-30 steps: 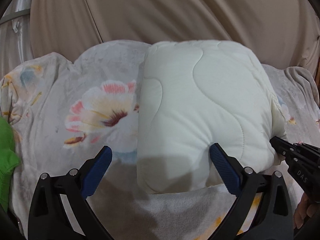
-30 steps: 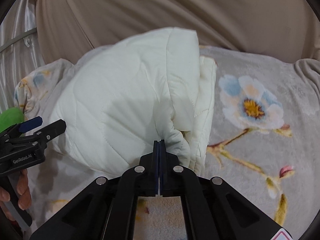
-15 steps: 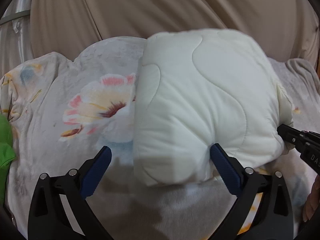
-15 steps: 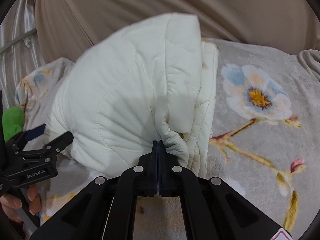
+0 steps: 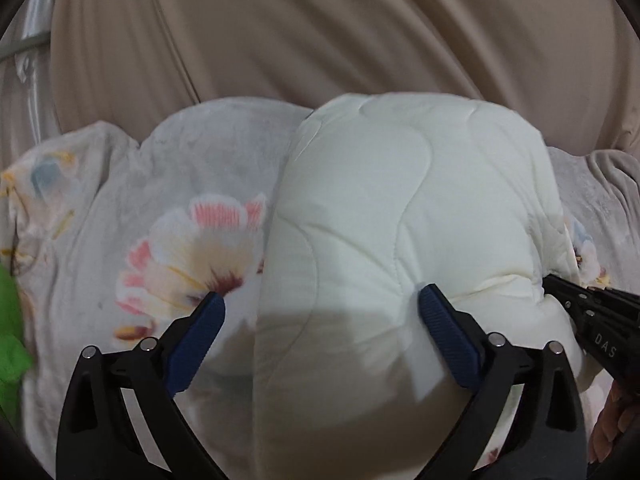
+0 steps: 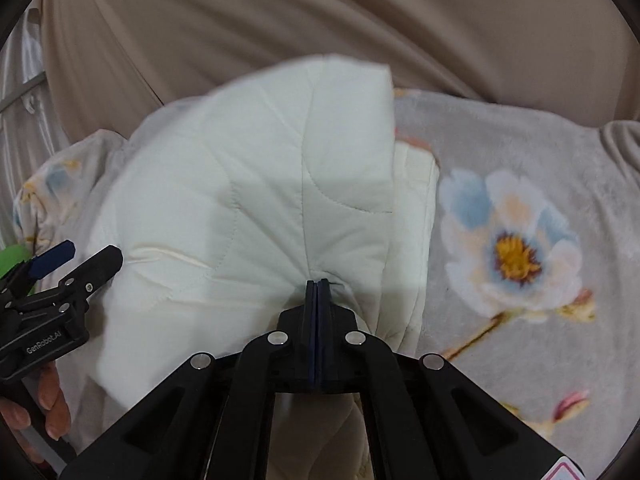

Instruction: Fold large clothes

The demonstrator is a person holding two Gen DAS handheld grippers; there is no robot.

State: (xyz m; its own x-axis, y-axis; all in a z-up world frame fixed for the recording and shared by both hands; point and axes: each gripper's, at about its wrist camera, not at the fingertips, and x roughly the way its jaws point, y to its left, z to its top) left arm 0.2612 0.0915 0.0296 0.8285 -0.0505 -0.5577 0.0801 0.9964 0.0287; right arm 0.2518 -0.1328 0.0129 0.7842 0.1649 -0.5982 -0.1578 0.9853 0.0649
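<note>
A cream quilted garment (image 5: 400, 240), folded into a thick bundle, lies on a floral blanket (image 5: 192, 240). My right gripper (image 6: 317, 285) is shut on the near edge of the cream quilted garment (image 6: 260, 208) and lifts that side. It also shows at the right of the left wrist view (image 5: 576, 300). My left gripper (image 5: 320, 308) is open, its blue pads straddling the bundle's left front edge, the right pad touching the fabric. In the right wrist view the left gripper (image 6: 76, 256) sits at the left edge.
A beige curtain-like cloth (image 5: 320, 40) hangs behind the bed. A green cloth (image 5: 10, 332) lies at the far left. The floral blanket (image 6: 520, 248) spreads out to the right of the bundle.
The right gripper has pulled the bundle's edge toward me and up, so the garment bulges and fills more of both views. The left gripper stays open beside it.
</note>
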